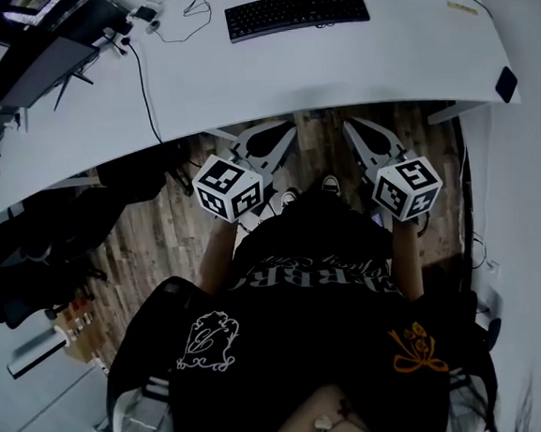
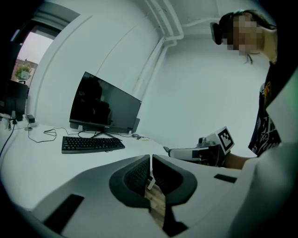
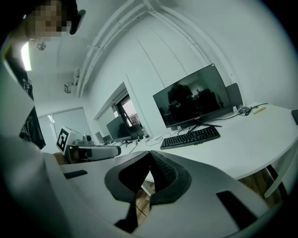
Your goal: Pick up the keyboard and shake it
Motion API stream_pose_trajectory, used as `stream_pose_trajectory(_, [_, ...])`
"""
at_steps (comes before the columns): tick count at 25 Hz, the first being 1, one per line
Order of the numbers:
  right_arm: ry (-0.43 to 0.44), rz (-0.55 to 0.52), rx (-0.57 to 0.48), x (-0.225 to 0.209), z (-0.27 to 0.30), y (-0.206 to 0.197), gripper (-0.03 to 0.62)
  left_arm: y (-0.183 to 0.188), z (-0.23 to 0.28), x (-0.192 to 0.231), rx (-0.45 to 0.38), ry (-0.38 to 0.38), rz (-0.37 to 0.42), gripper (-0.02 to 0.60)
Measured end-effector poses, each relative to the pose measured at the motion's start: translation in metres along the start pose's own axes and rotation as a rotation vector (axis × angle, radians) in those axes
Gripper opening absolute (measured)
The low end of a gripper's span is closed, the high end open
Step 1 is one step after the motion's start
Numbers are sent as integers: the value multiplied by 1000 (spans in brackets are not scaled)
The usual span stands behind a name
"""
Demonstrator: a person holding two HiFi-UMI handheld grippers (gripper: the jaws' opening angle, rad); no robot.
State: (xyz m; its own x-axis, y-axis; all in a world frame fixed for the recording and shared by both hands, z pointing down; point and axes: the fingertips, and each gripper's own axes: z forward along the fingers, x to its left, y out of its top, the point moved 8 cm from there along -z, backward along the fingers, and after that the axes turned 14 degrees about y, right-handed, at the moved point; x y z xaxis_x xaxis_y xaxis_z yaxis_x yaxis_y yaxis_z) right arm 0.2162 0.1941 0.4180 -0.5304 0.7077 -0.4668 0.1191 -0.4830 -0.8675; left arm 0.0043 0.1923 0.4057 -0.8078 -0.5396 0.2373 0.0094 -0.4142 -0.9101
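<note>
A black keyboard (image 1: 297,12) lies flat at the far side of the white desk (image 1: 240,81), in front of a dark monitor (image 2: 104,108). It also shows as the keyboard (image 2: 92,144) in the left gripper view and the keyboard (image 3: 191,137) in the right gripper view. My left gripper (image 1: 286,129) and right gripper (image 1: 351,125) hang side by side just below the desk's near edge, well short of the keyboard. Each one's jaws meet, left gripper (image 2: 151,160) and right gripper (image 3: 150,155), with nothing held.
Cables (image 1: 145,71) trail over the desk's left part. A small black object (image 1: 506,83) sits at the right edge of the desk. A second screen (image 1: 36,61) stands at the far left. Wooden floor (image 1: 159,229) and dark chairs (image 1: 29,250) lie below.
</note>
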Motion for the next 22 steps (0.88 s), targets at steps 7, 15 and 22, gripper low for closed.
stream_pose_trajectory(7, [-12, -23, 8, 19, 17, -4, 9, -6, -19, 14, -4, -39, 8, 31])
stream_pose_trajectory(15, [-38, -55, 38, 30, 27, -12, 9, -9, -28, 23, -27, -66, 0, 31])
stream_pose_trajectory(22, [-77, -60, 43, 28, 25, -14, 9, -12, -32, 29, -18, -86, 4, 31])
